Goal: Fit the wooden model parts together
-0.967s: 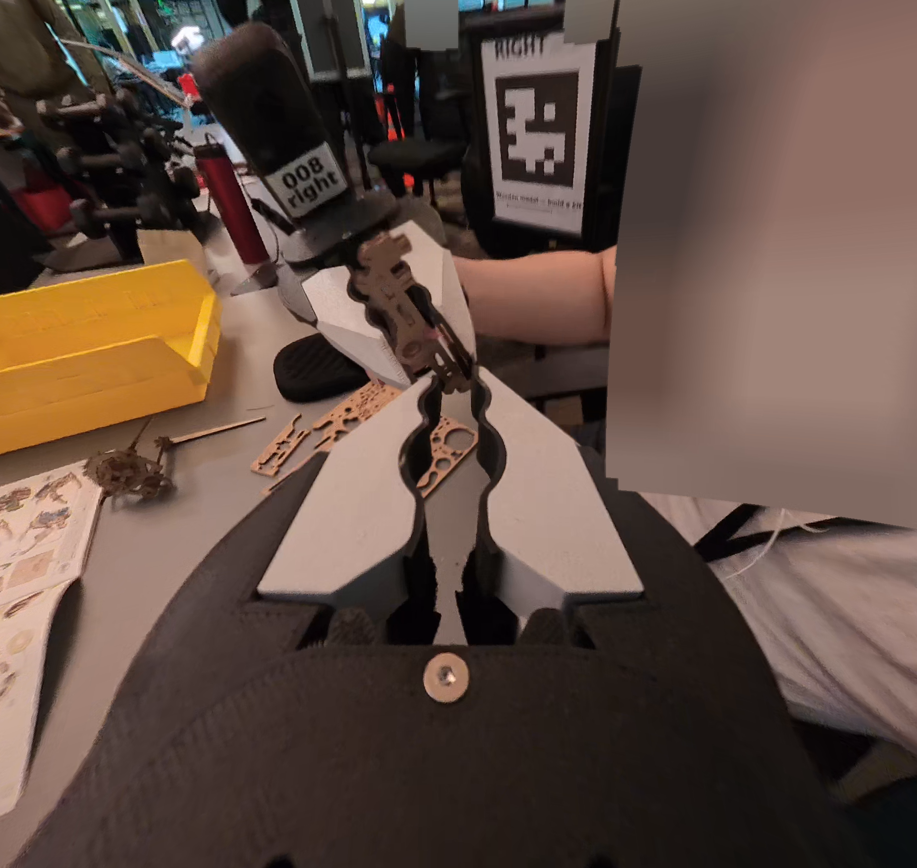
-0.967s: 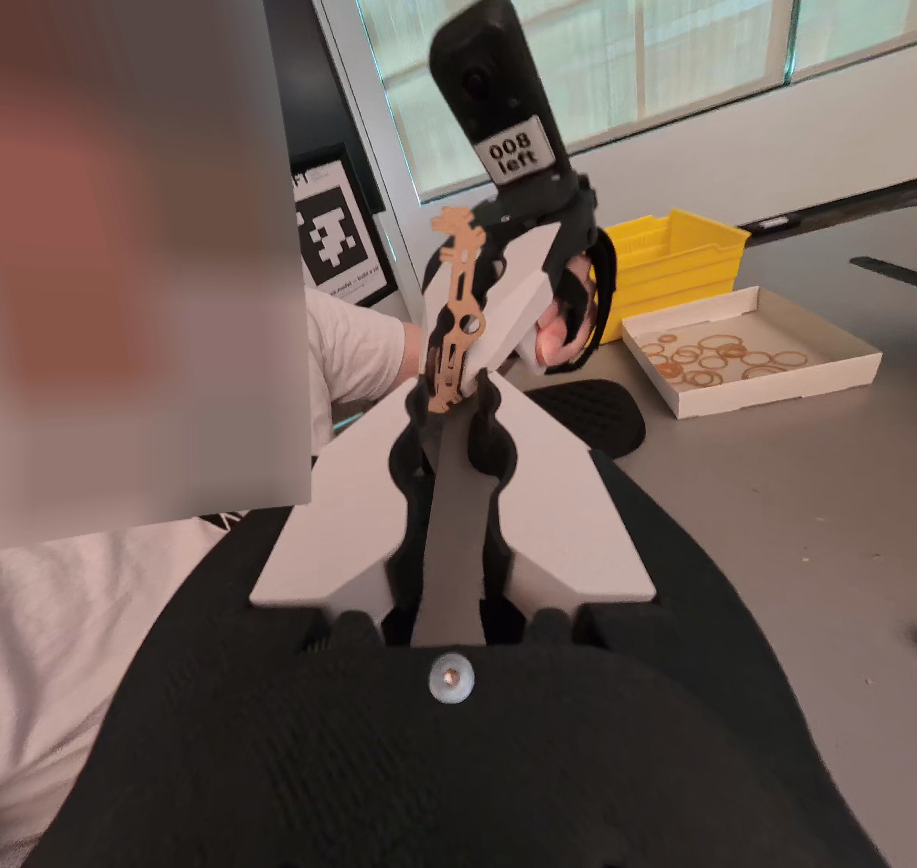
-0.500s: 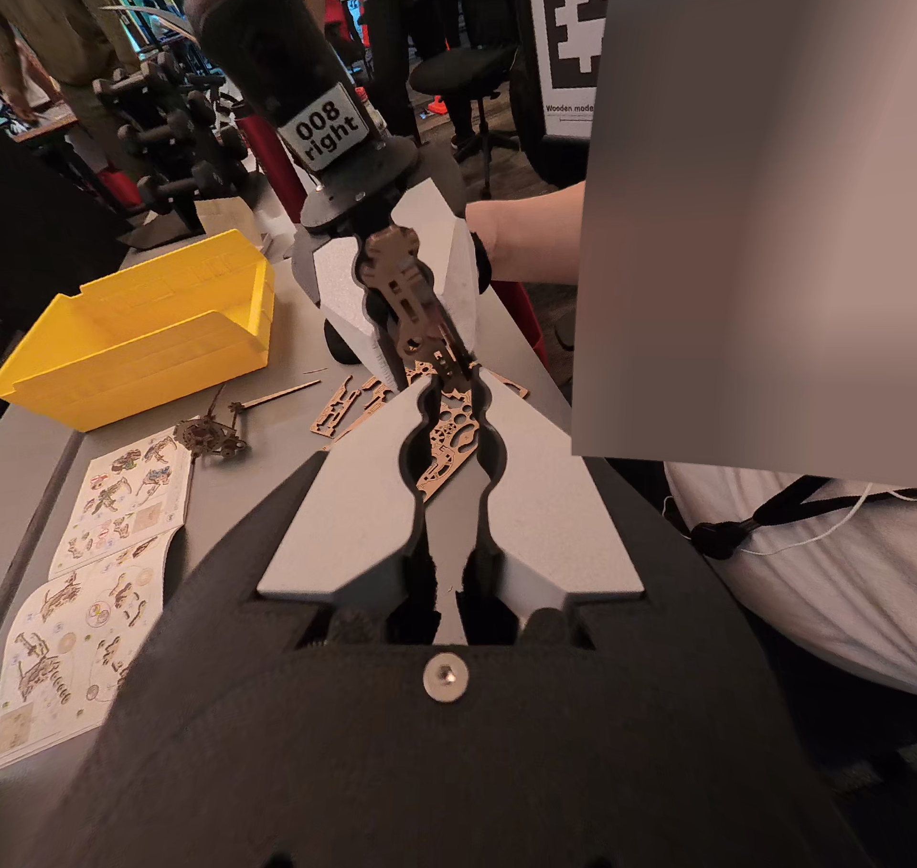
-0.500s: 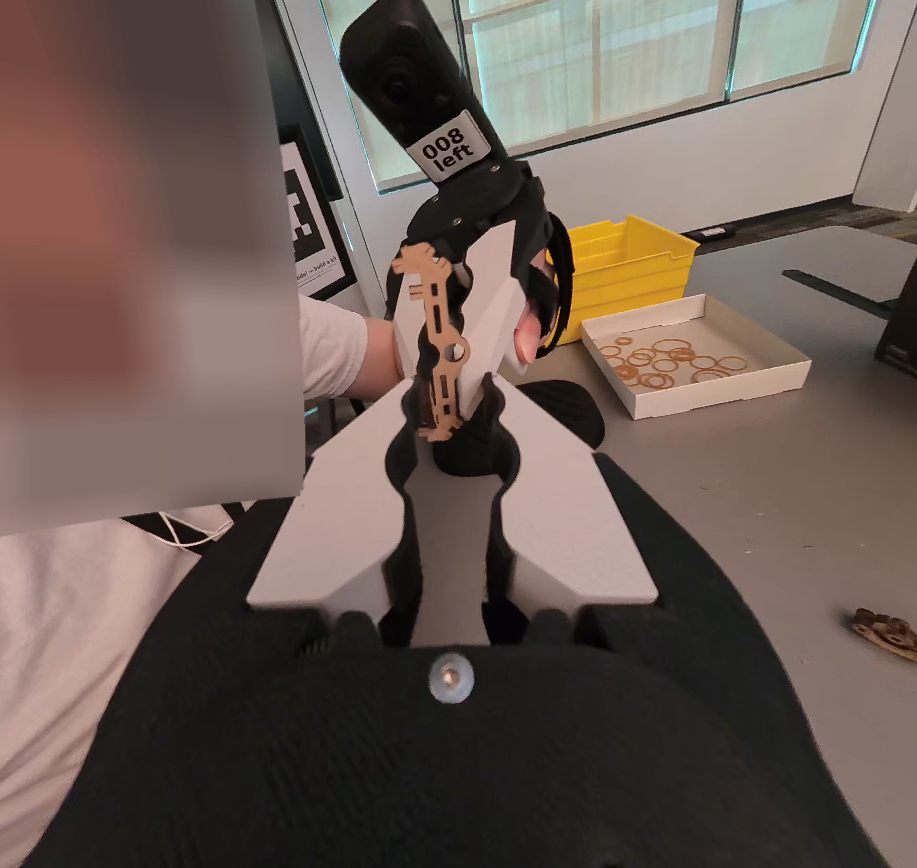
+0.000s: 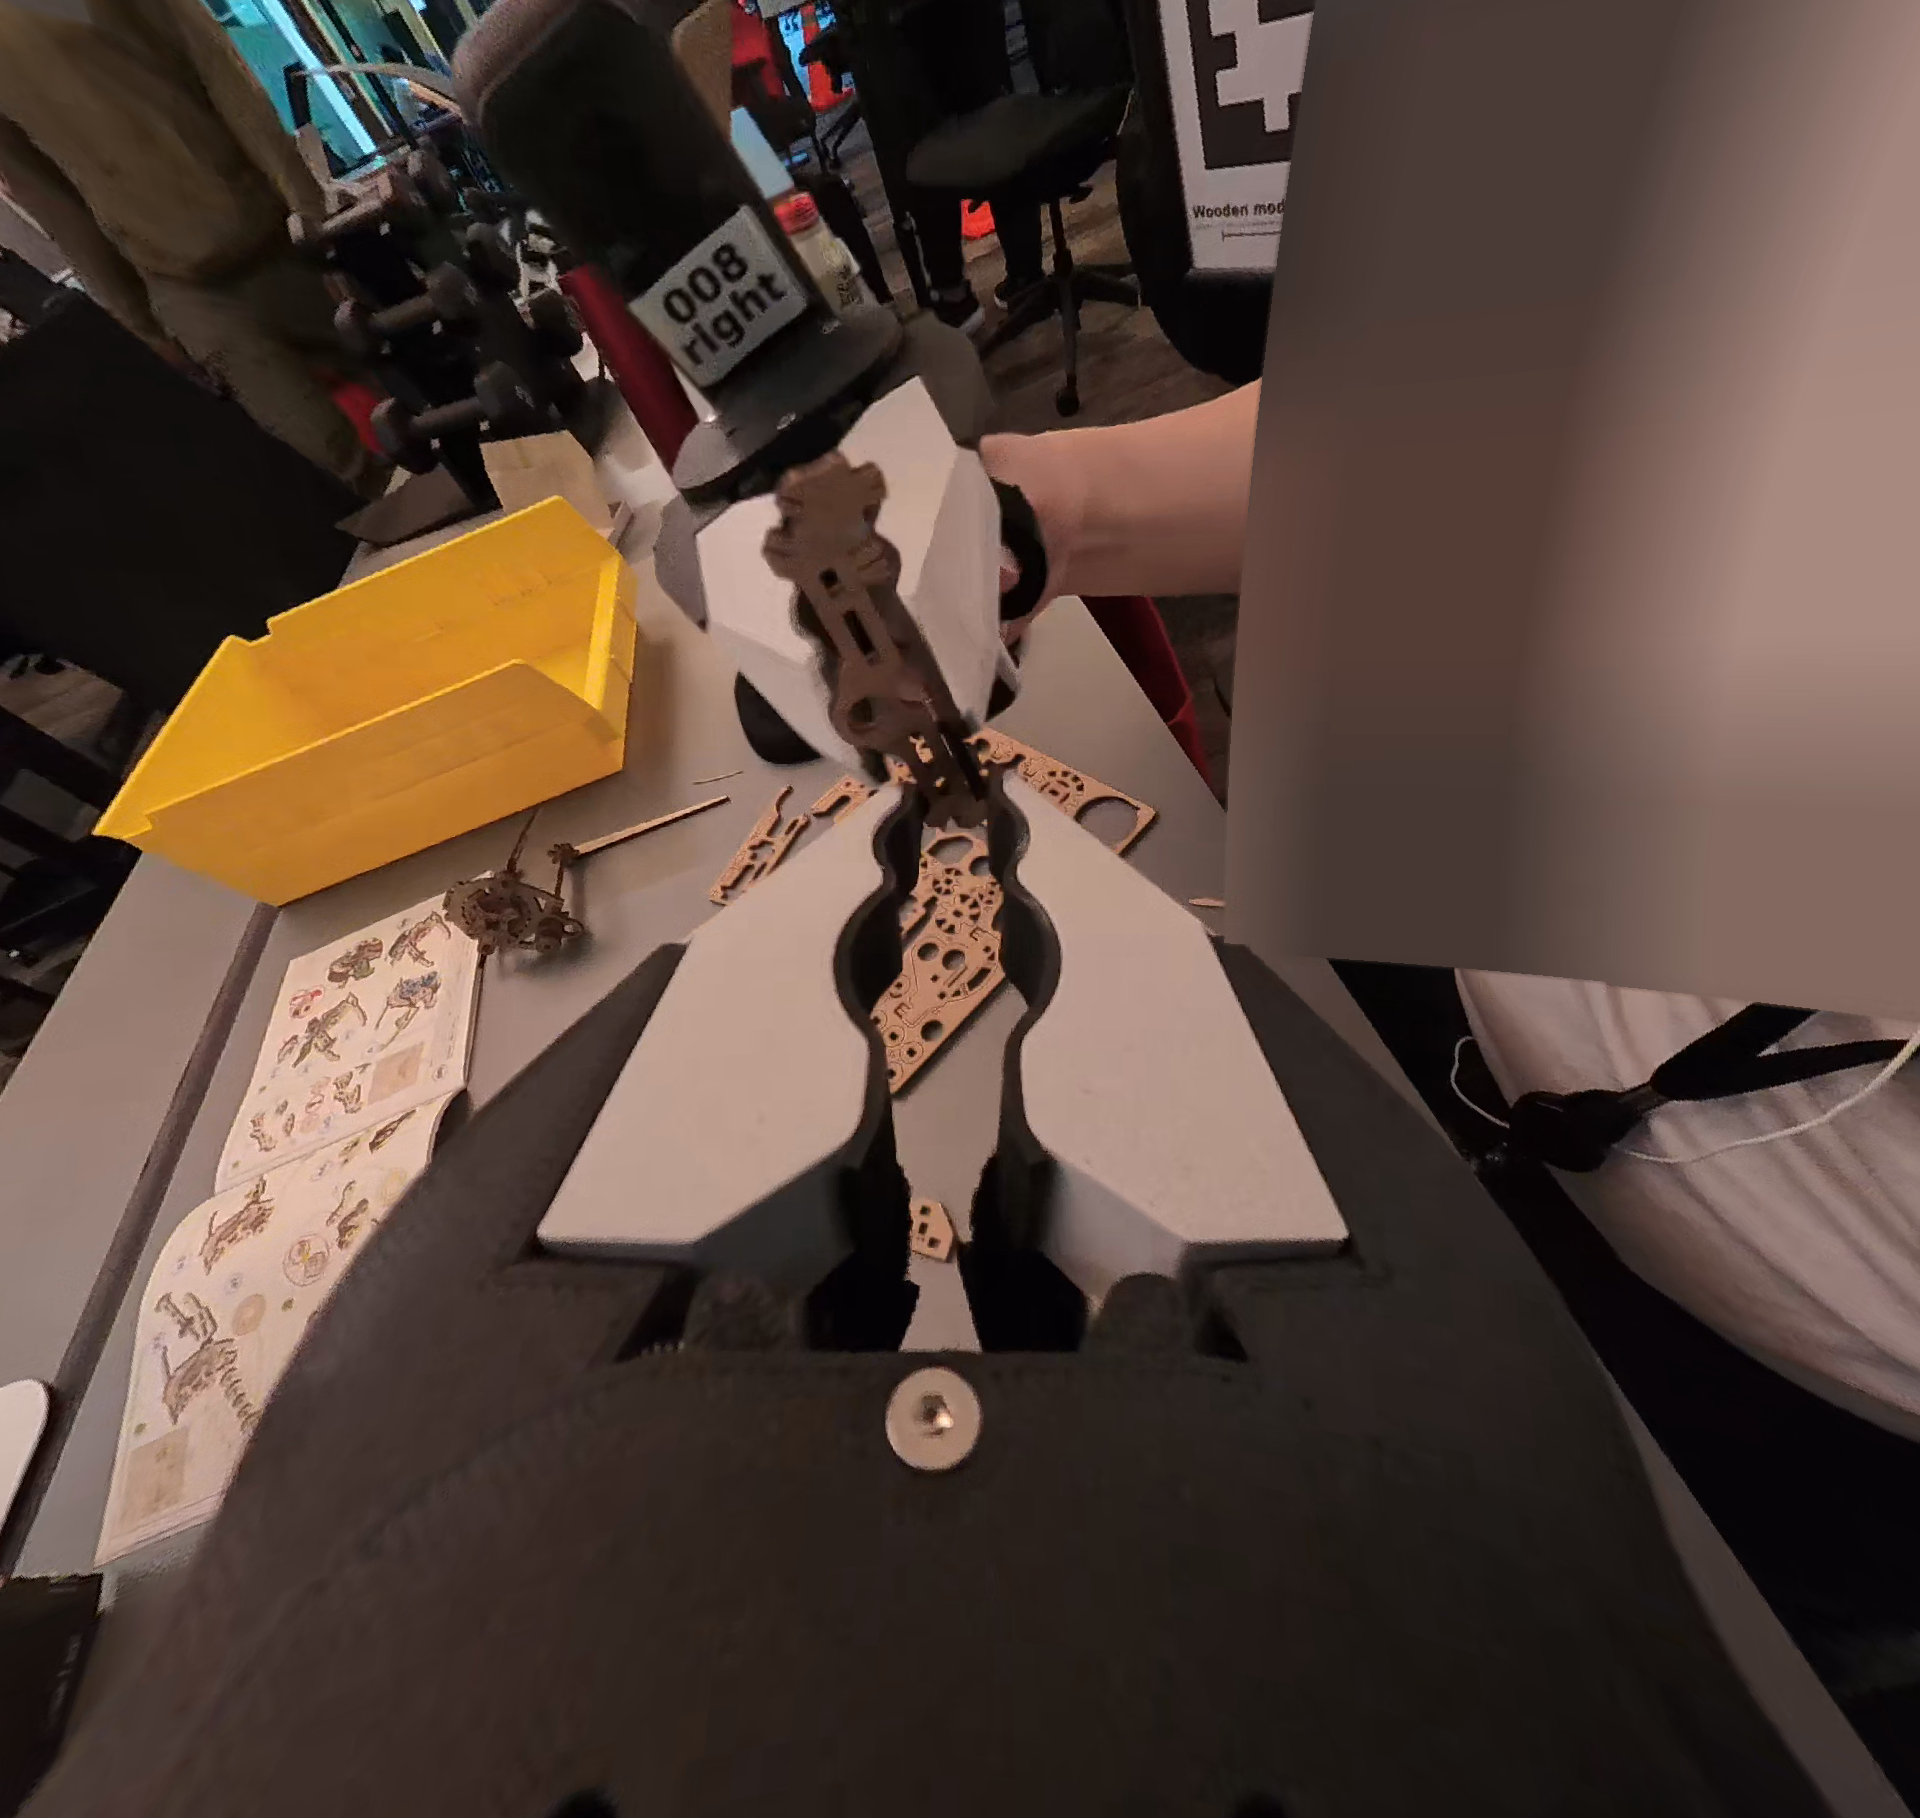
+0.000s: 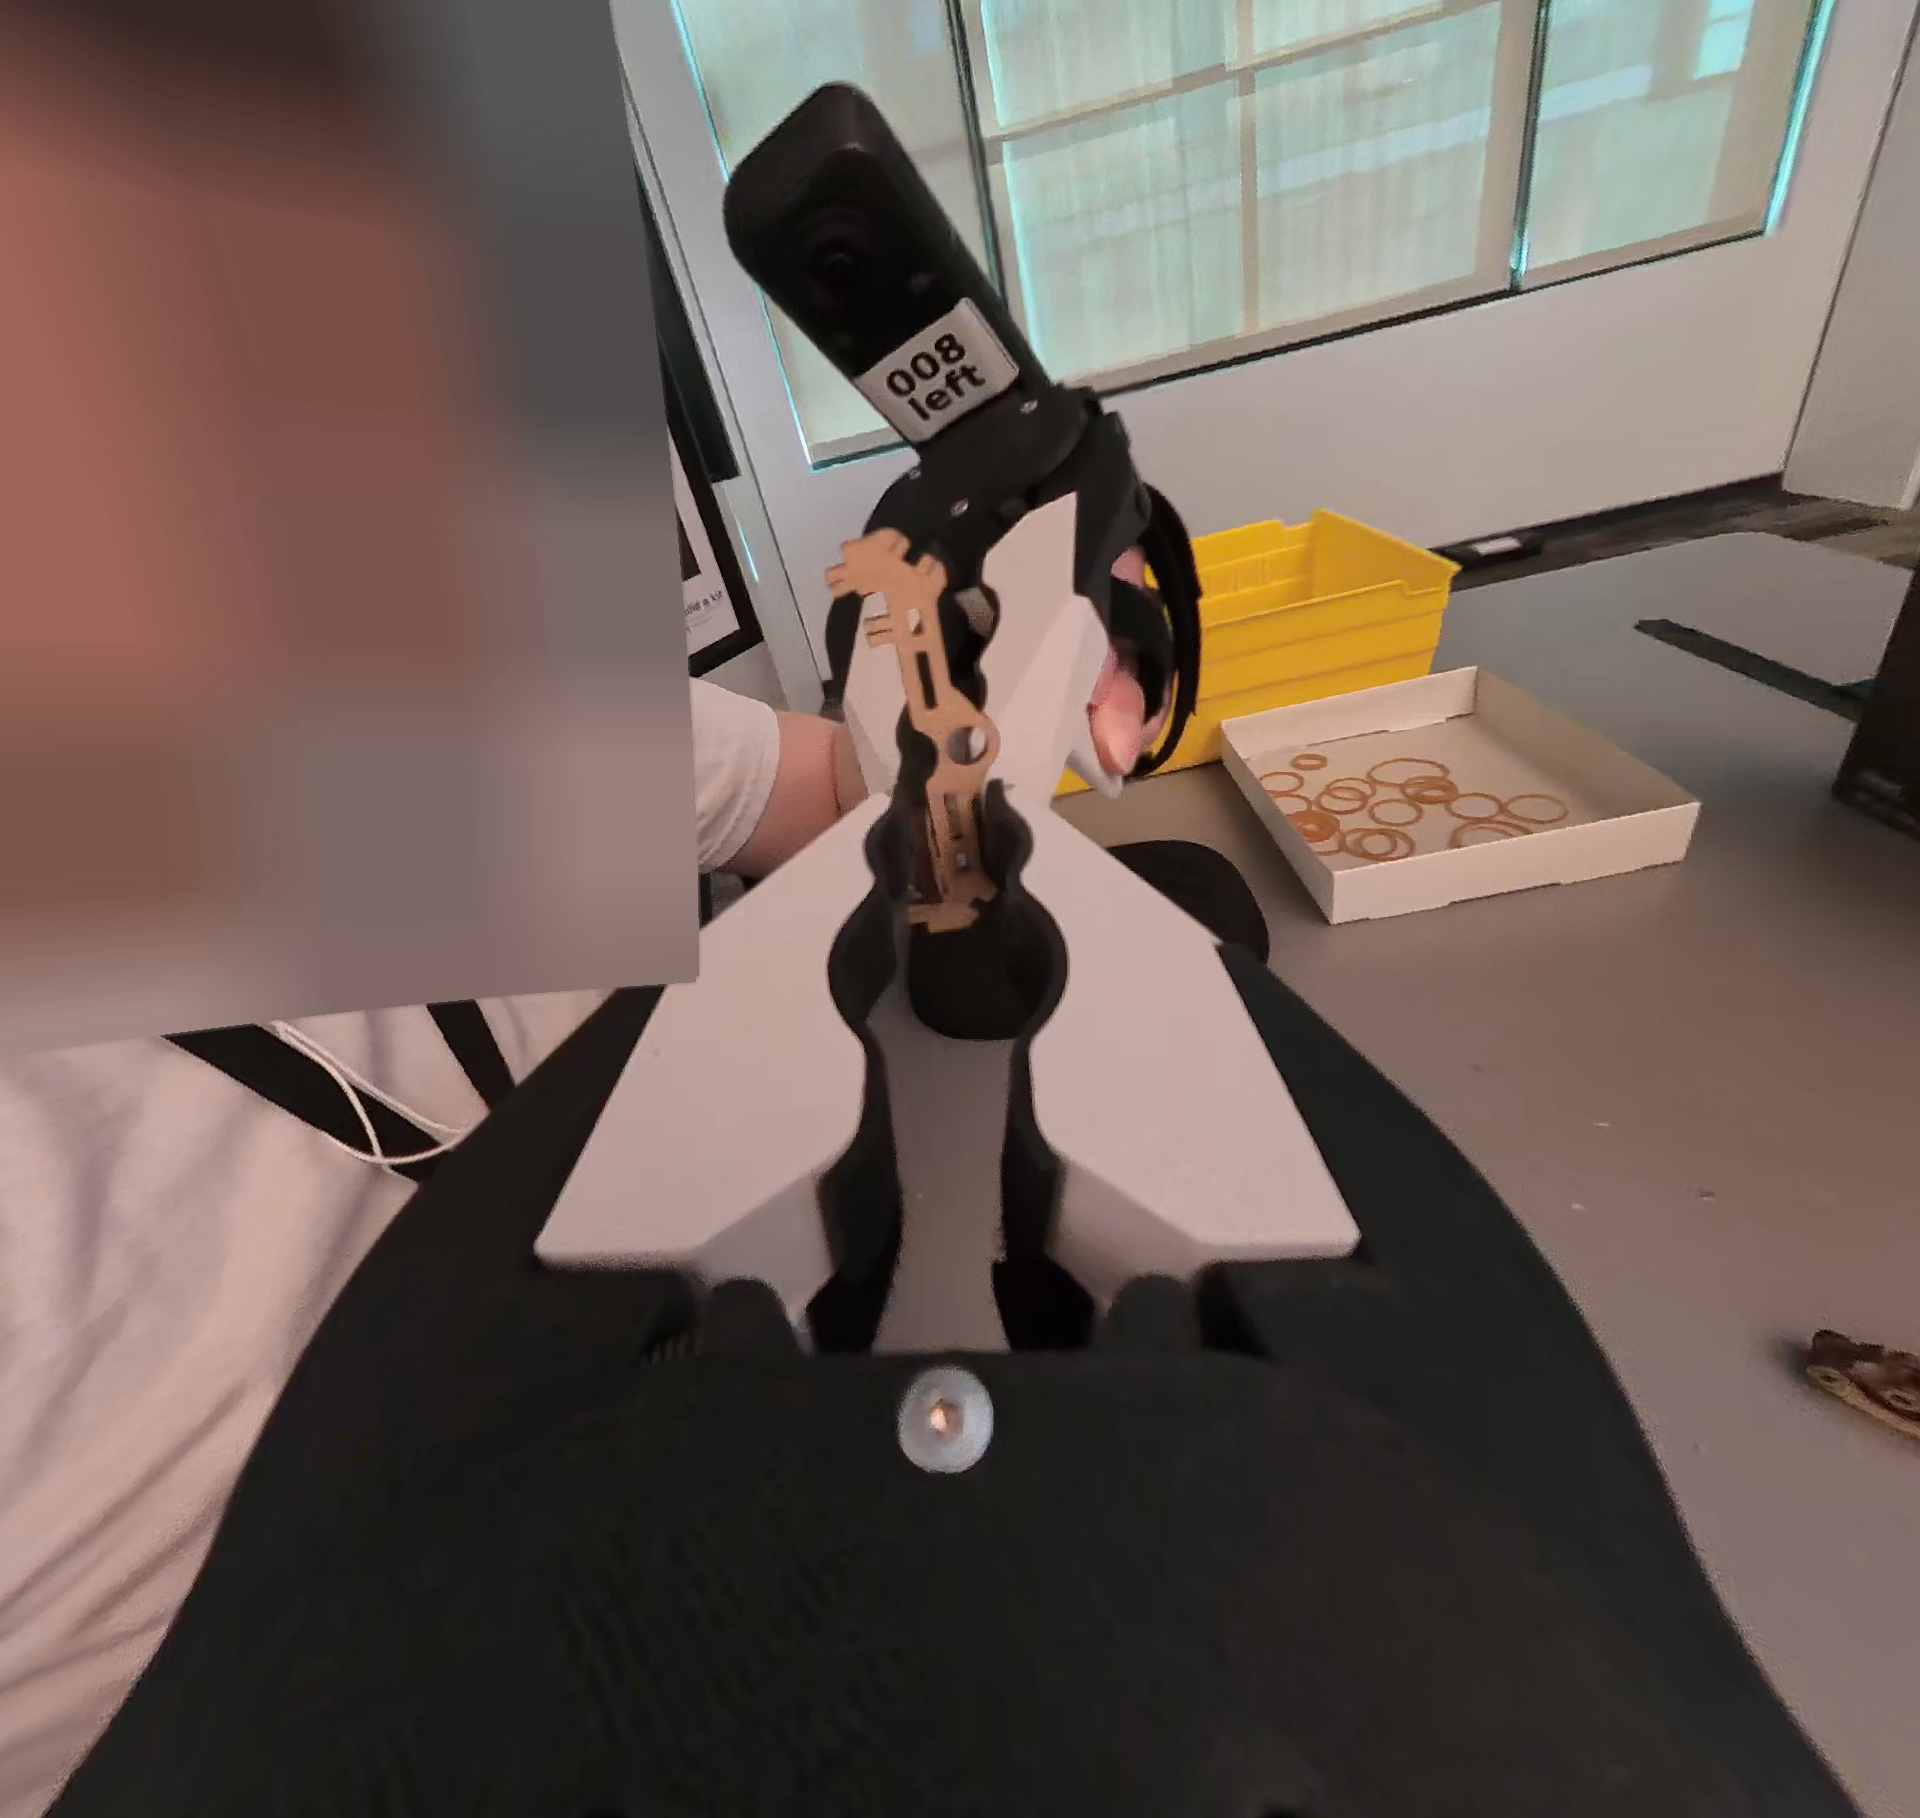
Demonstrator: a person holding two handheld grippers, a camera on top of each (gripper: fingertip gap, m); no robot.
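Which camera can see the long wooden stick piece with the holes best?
The right wrist view shows it best: the wooden strip is bright tan against white fingers, its round hole and slots clear, its lower end between the right gripper's tips. In the left wrist view the wooden strip is dark, shadowed and slightly blurred.

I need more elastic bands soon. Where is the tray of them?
In the right wrist view, the white tray sits on the grey table at right, just in front of the yellow bin.

Yellow bin [image 5: 395, 688], tan perforated wooden strip [image 6: 940, 729], white-and-black claw fingers [image 6: 748, 1072].
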